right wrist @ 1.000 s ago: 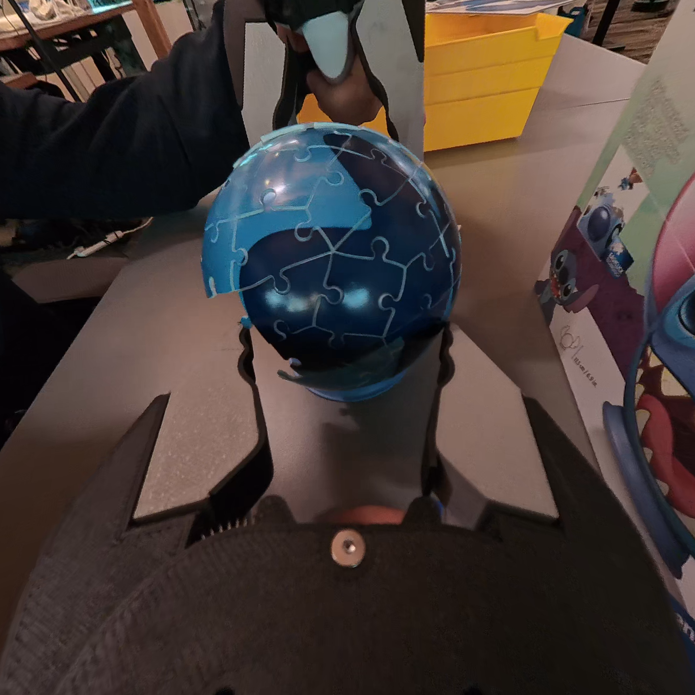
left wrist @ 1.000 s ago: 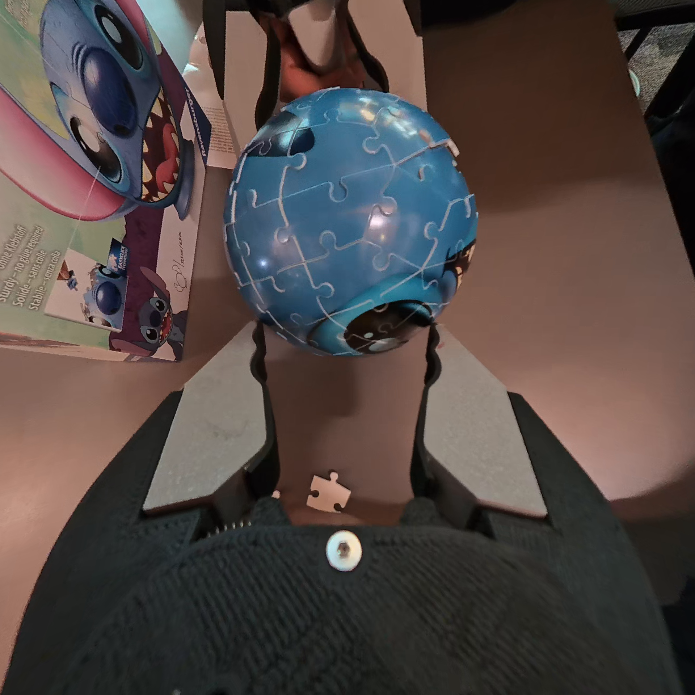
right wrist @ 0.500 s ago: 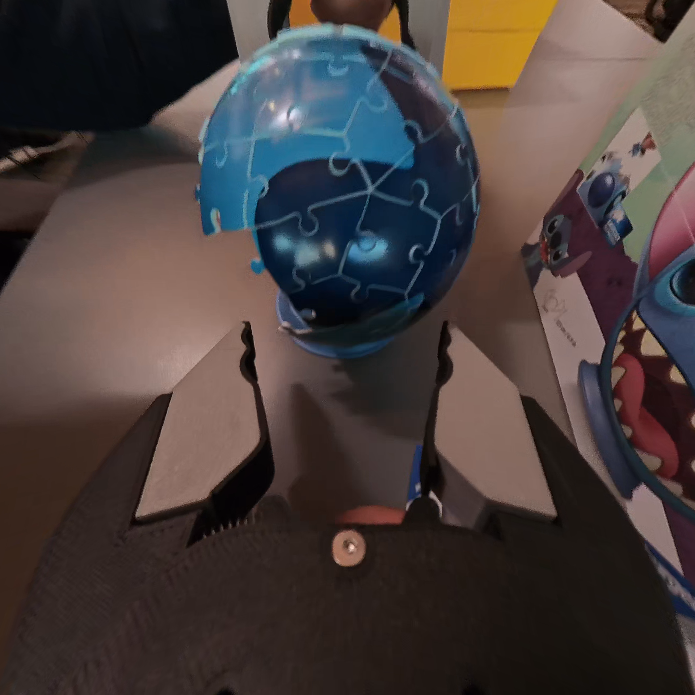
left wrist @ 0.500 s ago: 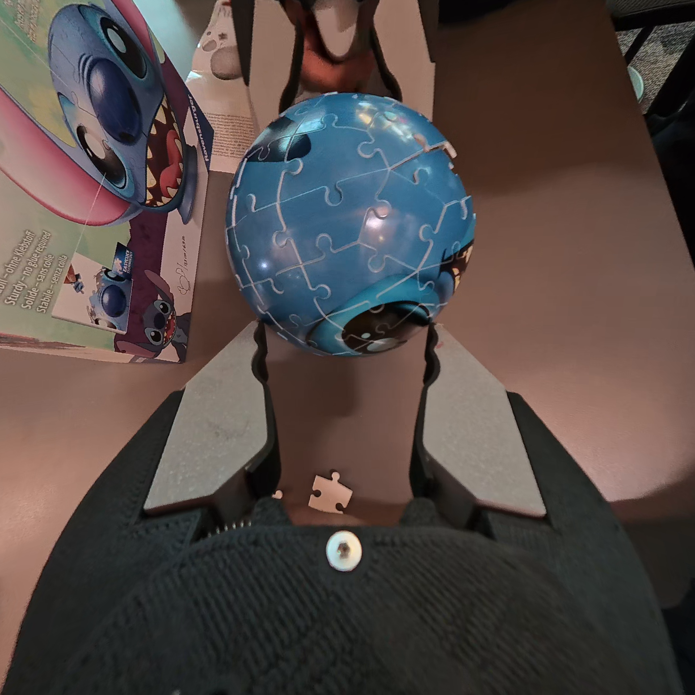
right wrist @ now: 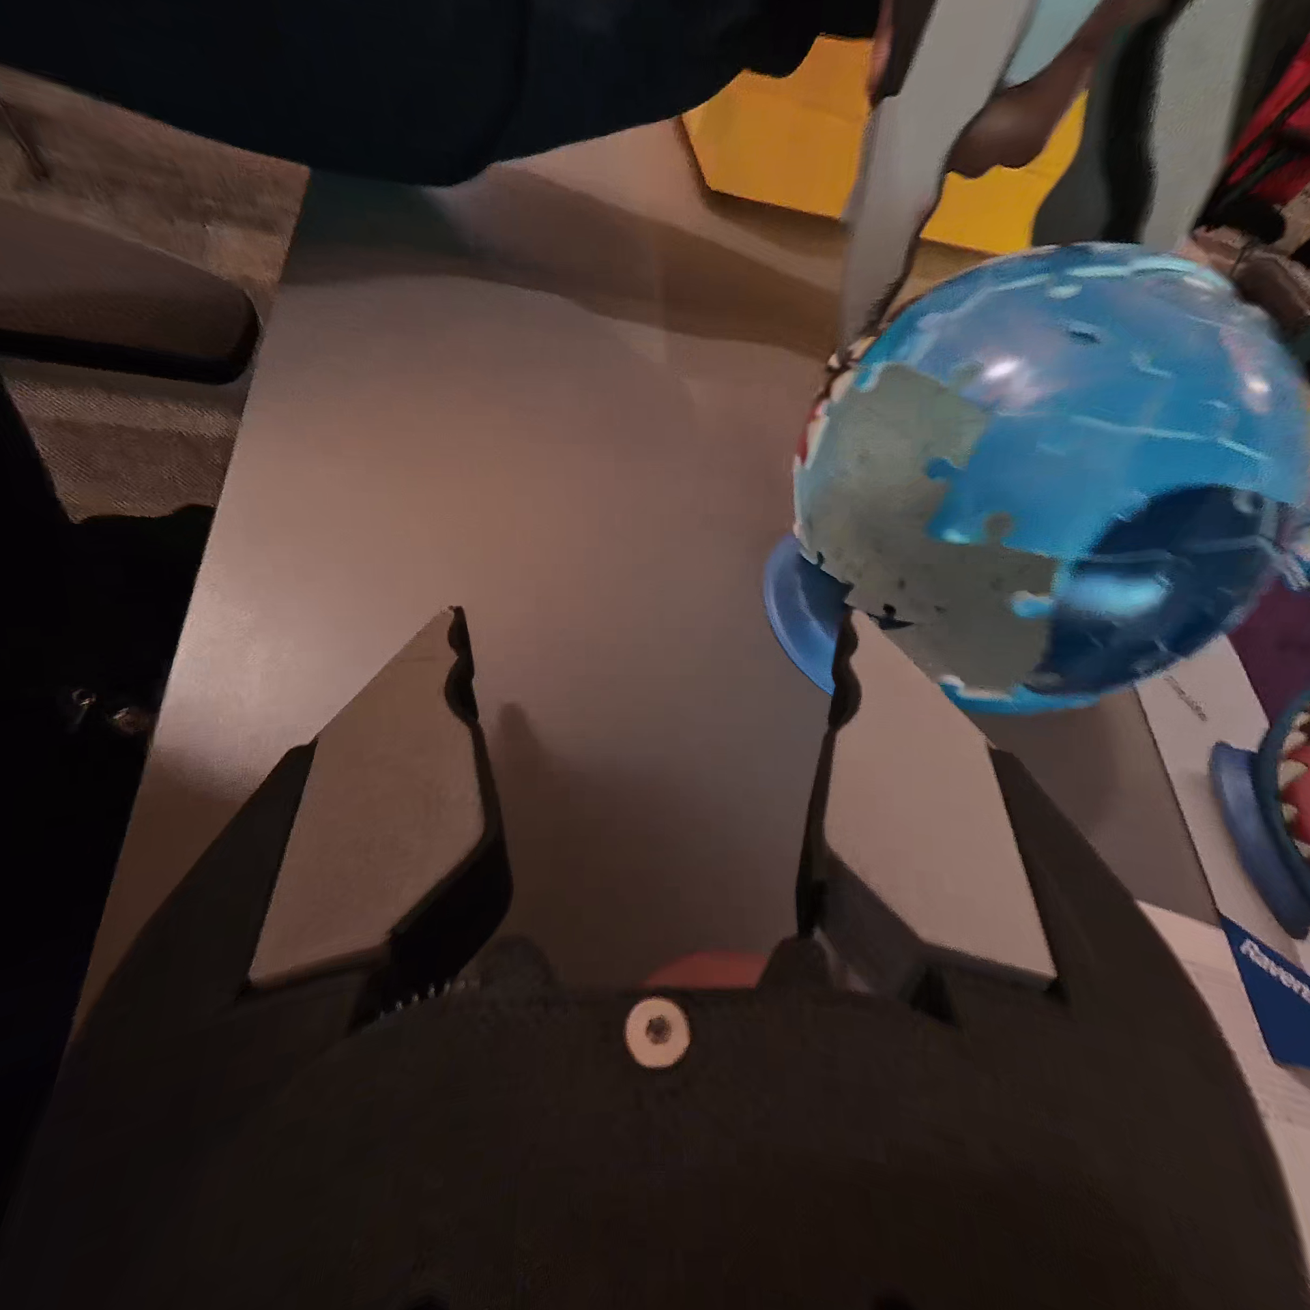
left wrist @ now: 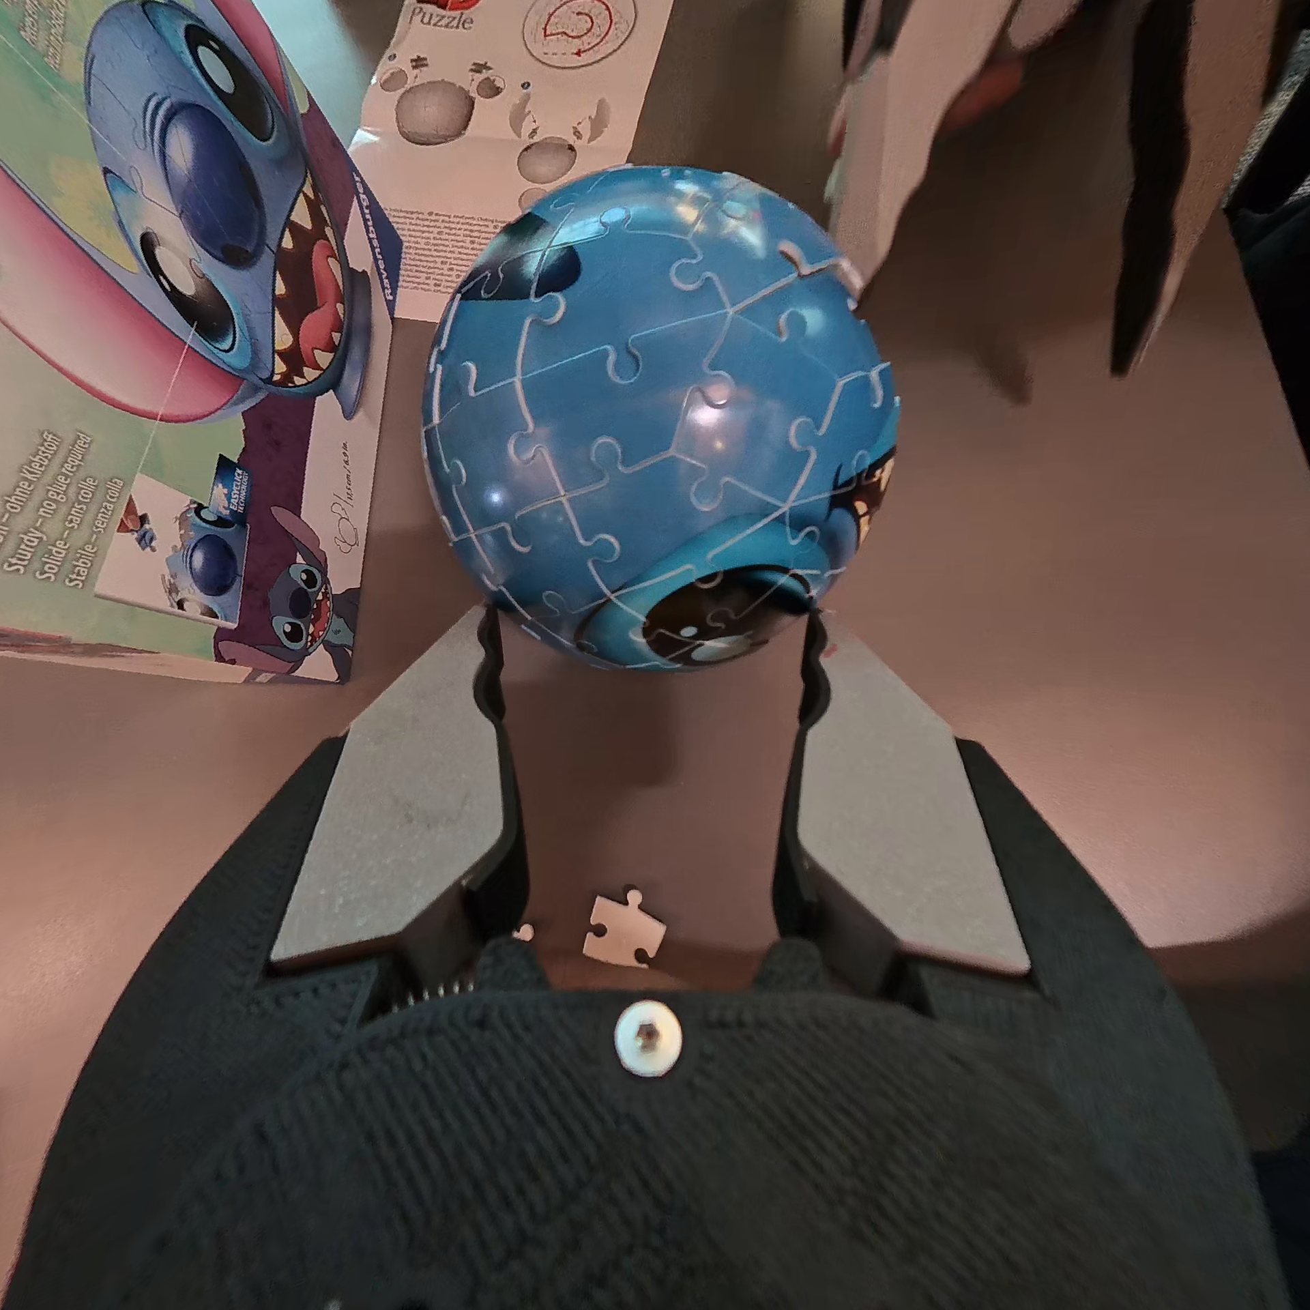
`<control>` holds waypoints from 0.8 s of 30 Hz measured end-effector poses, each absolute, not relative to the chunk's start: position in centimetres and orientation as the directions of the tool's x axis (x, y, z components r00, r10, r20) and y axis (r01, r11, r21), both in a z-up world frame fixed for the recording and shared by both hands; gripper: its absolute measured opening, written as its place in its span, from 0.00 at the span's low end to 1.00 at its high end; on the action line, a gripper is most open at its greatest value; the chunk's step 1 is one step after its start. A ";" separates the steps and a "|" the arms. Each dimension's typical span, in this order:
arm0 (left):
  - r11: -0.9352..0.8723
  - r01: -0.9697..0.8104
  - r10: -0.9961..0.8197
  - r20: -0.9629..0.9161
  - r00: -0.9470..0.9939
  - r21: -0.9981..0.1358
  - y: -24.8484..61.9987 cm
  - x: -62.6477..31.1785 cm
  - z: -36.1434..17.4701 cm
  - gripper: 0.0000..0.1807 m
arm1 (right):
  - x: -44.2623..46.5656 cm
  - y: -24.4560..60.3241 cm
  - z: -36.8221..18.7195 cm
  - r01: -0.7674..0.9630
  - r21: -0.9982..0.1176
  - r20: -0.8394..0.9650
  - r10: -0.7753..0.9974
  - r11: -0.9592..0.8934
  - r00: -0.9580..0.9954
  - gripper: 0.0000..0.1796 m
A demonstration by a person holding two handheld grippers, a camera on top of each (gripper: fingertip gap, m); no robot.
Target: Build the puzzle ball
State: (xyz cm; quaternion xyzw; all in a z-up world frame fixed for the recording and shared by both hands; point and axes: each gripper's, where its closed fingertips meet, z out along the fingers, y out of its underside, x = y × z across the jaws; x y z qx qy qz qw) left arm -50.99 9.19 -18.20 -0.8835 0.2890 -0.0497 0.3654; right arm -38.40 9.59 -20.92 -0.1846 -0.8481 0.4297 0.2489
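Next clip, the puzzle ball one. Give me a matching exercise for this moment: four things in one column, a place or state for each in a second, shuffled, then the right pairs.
Things:
1. puzzle ball
2. loose puzzle piece
3. puzzle box
4. right gripper

Places or states:
A. lies flat on the table, left of the ball in the left wrist view
B. open, holding nothing, with the ball off to its right
C. on the table, far back between the left gripper's fingers
D. sits on a blue stand, with a patch of pieces missing

Pairs: 1-D, 2-C, 3-A, 4-B
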 end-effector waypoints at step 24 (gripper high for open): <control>-0.574 -0.469 -0.549 -0.110 0.829 -0.671 9.0 -51.0 -18.4 0.46 | -42.2 6.0 -25.5 0.327 -0.708 0.124 0.566 0.626 -0.815 0.87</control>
